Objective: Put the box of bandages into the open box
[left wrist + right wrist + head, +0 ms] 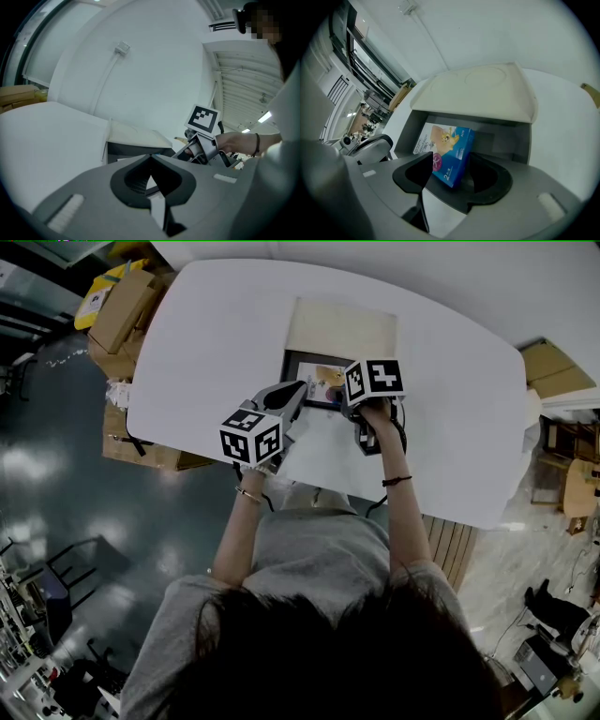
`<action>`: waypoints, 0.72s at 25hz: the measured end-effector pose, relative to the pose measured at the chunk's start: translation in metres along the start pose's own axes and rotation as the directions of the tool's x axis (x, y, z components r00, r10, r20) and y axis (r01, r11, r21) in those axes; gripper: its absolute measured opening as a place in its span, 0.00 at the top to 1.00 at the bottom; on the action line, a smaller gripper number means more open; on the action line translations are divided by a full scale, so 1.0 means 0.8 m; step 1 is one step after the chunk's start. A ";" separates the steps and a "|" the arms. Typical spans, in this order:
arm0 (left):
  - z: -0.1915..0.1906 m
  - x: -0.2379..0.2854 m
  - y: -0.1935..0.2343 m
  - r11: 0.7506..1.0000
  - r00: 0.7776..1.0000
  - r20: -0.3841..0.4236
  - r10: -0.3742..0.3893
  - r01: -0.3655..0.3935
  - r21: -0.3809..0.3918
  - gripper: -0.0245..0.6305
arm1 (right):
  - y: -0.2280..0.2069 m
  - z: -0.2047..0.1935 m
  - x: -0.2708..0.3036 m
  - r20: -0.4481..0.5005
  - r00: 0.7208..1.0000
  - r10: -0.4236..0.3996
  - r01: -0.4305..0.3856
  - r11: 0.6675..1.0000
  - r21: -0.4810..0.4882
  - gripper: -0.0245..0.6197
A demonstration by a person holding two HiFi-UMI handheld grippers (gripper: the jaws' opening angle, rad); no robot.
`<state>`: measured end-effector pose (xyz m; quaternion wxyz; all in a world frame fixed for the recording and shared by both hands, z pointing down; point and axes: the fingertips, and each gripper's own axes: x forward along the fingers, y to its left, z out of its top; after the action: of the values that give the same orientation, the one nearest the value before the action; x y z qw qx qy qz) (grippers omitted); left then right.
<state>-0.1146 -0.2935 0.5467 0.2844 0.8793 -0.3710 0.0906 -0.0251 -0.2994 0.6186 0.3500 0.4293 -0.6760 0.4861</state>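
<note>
Box of bandages (452,150): blue with a white side and a tan picture on the face. It sits inside the open box (506,140), tilted, one corner down toward the near wall. In the head view it shows as a small patch of colour in the dark tray, right of centre. The open box has dark grey inner walls, and its pale lid (478,91) is folded back on the far side and lies flat.

Right tongs (451,161): jaws wide apart, pointing steeply down into the open box, bandage box showing in the gap between them. There is clear space on the right jaw's side. The left jaw's edge overlaps the box in view, and contact cannot be told. No clamping.

Left tongs (150,159): jaws together at the tips, nothing between them. They sit just beside the open box at its left near corner, pointing across it at a shallow angle. The left gripper view looks past the tips to the dark box wall, with the right tongs' marker cube (204,119) and the right hand (234,140) behind it.

Left marker cube (251,435) is nearer the person. There is a thin bracelet (247,494) on the left wrist and a dark band (397,481) on the right.

Worktop (450,427): white, rounded corners, with the open box in the middle near the person's edge. Cardboard boxes (127,310) are stacked on the floor (56,474) off the worktop's left end. The floor is dark and glossy.
</note>
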 end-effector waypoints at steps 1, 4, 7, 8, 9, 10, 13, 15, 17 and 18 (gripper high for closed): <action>0.000 0.000 0.001 1.000 1.000 -0.001 0.001 -0.001 0.001 0.97 | 0.000 0.000 0.000 0.000 1.000 -0.004 0.004 1.000 -0.001 0.56; 0.000 -0.001 0.002 1.000 1.000 -0.002 0.002 -0.002 0.002 0.97 | 0.000 0.000 0.001 0.002 1.000 -0.020 0.020 1.000 -0.004 0.54; 0.000 -0.002 0.002 1.000 1.000 -0.003 0.001 -0.001 0.001 0.97 | 0.000 0.000 0.000 0.004 0.999 -0.035 0.035 0.999 -0.012 0.54; 0.000 -0.001 0.002 1.000 1.000 -0.004 0.001 -0.001 0.001 0.97 | -0.001 0.001 0.000 0.008 0.999 -0.037 0.037 0.999 -0.010 0.54; -0.001 -0.001 0.003 1.000 1.000 -0.004 0.000 0.000 0.001 0.97 | -0.001 0.001 -0.001 0.012 0.999 -0.037 0.037 0.999 -0.006 0.55; -0.001 -0.001 0.003 1.000 1.000 -0.004 0.000 0.000 0.002 0.97 | -0.002 0.001 -0.002 0.018 0.999 -0.033 0.033 0.999 -0.003 0.55; -0.001 -0.003 0.004 1.000 1.000 -0.005 0.000 0.000 0.003 0.97 | 0.000 0.002 -0.006 0.042 0.999 -0.012 0.012 1.000 0.001 0.55; -0.001 -0.004 0.004 1.000 1.000 -0.006 -0.001 0.001 0.005 0.97 | 0.001 0.002 -0.010 0.061 0.998 -0.001 0.001 1.000 -0.004 0.57; -0.002 -0.004 0.004 1.000 1.000 -0.008 -0.003 0.003 0.007 0.97 | 0.000 0.003 -0.015 0.078 0.997 0.000 0.001 1.000 -0.014 0.60; -0.002 -0.005 0.004 1.000 1.000 -0.009 -0.004 0.004 0.008 0.97 | -0.001 0.003 -0.018 0.088 0.996 0.000 0.001 1.000 -0.019 0.63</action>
<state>-0.1194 -0.2917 0.5479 0.2828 0.8808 -0.3676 0.0956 -0.0184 -0.2987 0.6051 0.3240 0.4472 -0.6953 0.4600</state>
